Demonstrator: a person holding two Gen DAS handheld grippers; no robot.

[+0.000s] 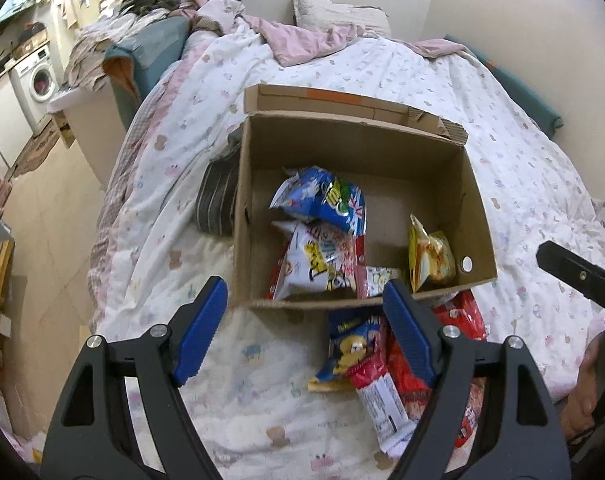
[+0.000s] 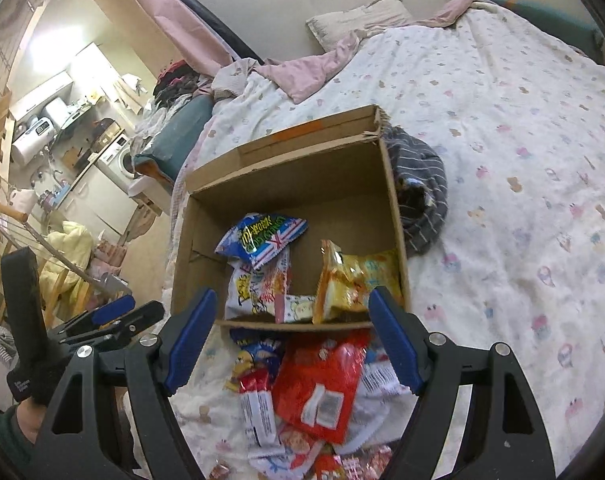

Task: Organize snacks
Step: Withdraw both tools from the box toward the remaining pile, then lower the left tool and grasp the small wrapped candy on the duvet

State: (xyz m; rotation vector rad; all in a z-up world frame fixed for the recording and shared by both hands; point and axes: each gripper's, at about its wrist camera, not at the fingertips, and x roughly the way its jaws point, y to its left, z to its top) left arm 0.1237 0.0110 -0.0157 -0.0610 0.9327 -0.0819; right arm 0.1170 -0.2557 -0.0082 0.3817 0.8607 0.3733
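Snacks (image 2: pixel 318 384) lie heaped beneath the gaping right tool (image 2: pixel 292 340).

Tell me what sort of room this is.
Likely a small studio flat: a bed with a white printed quilt, a pale pillow, and a white front-loading washing machine beside it.

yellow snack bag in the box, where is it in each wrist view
Left wrist view: the yellow snack bag stands in the cardboard box's near right corner, right of centre in the picture.
Right wrist view: the same bag leans against the box's right wall, just above the near edge, mid-picture.
Shared landmark: the blue flag-print bag deeper in the box.
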